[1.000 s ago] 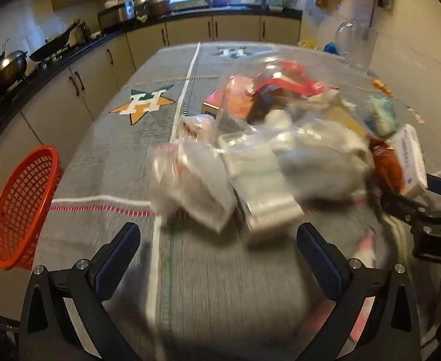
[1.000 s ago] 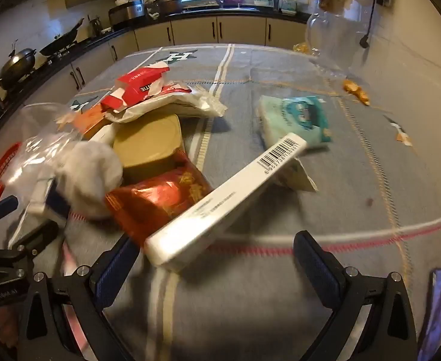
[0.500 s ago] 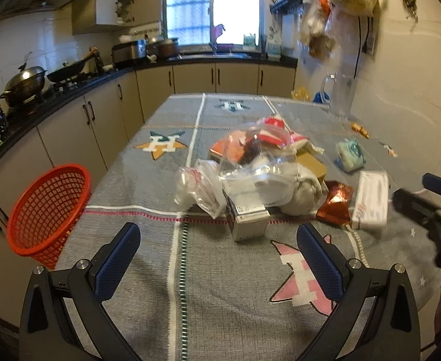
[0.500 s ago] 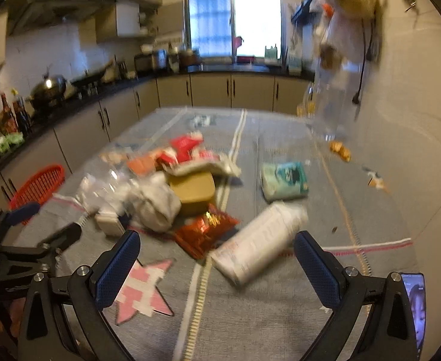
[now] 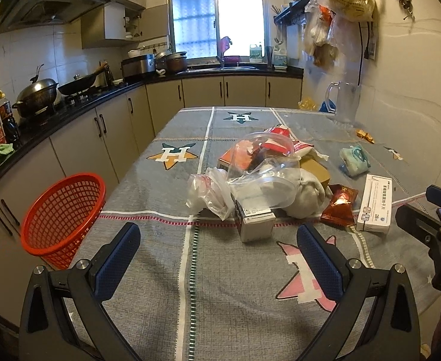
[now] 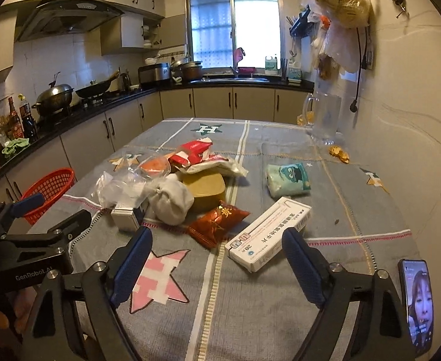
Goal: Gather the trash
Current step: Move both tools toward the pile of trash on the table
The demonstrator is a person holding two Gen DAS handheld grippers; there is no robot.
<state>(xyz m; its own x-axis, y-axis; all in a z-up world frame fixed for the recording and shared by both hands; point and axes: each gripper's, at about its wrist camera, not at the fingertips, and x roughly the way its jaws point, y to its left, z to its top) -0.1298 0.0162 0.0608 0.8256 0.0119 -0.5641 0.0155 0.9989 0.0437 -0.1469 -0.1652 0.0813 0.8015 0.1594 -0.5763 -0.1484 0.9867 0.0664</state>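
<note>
A heap of trash (image 5: pixel 268 180) lies mid-table: clear plastic bags (image 5: pixel 211 192), a small white box (image 5: pixel 255 222), a grey-white bundle (image 6: pixel 170 200), a red snack packet (image 6: pixel 217 222), a long white medicine box (image 6: pixel 268 237) and a teal tissue pack (image 6: pixel 288 179). An orange-red basket (image 5: pixel 62 213) stands off the table's left edge. My left gripper (image 5: pixel 218 258) hangs open above the near cloth, short of the heap. My right gripper (image 6: pixel 217 261) is open too, the medicine box just beyond its fingers. Neither holds anything.
The table (image 5: pixel 190 285) carries a grey cloth with star prints. A phone (image 6: pixel 417 303) lies at the near right edge. A clear jug (image 6: pixel 324 120) stands far right by the wall. Counters with pots line the left and back.
Both grippers have pulled back and risen from close over the heap; the whole table and kitchen now show. The trash has not moved.
</note>
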